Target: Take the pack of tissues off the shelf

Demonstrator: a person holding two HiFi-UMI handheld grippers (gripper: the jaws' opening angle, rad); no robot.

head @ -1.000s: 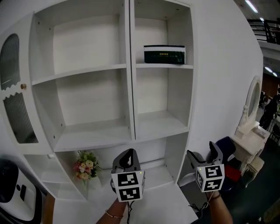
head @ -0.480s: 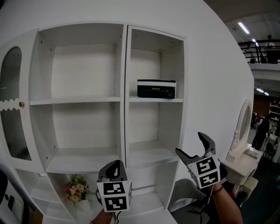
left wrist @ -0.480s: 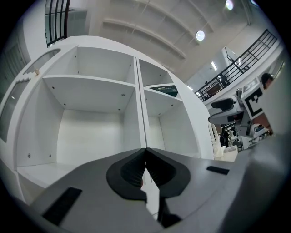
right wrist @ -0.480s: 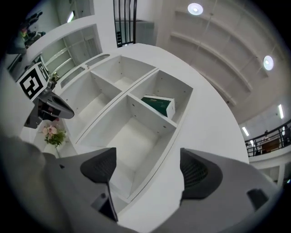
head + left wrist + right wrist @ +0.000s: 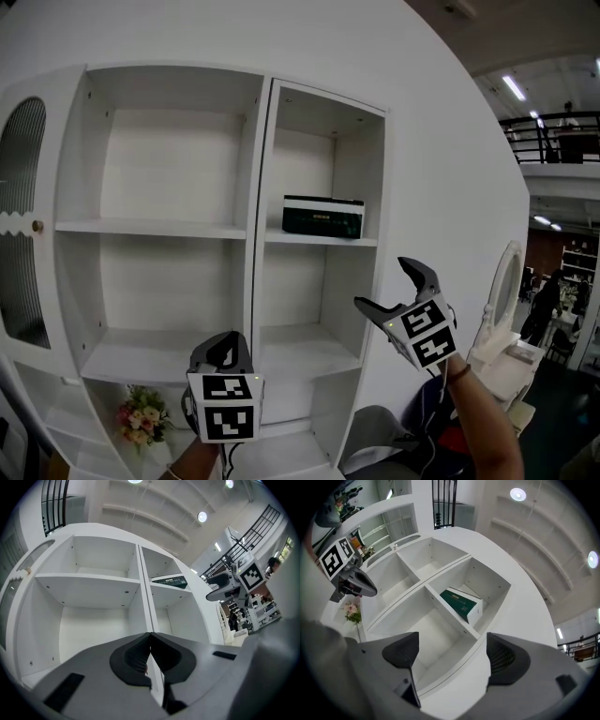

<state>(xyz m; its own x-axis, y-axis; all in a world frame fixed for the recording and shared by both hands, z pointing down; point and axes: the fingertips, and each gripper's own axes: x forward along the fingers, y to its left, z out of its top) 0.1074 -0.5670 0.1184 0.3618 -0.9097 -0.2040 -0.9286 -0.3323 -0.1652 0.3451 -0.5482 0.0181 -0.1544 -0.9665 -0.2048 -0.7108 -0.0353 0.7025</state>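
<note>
The pack of tissues (image 5: 323, 217), dark green with a white top, lies on the upper right shelf (image 5: 319, 240) of a white shelf unit; it also shows in the right gripper view (image 5: 462, 604) and as a sliver in the left gripper view (image 5: 169, 579). My right gripper (image 5: 394, 287) is raised, open and empty, below and to the right of the pack, clear of the unit. My left gripper (image 5: 225, 353) hangs low in front of the centre divider, jaws shut with nothing between them.
The other compartments (image 5: 155, 178) stand bare. A small bunch of flowers (image 5: 138, 422) sits in the bottom left compartment. A cabinet door with a round knob (image 5: 36, 226) is at the far left. White furniture (image 5: 506, 352) stands at the right.
My right gripper has risen and swung left toward the shelf unit. The view has tilted upward, so the shelves and the pack sit lower in the picture. The left gripper stays low.
</note>
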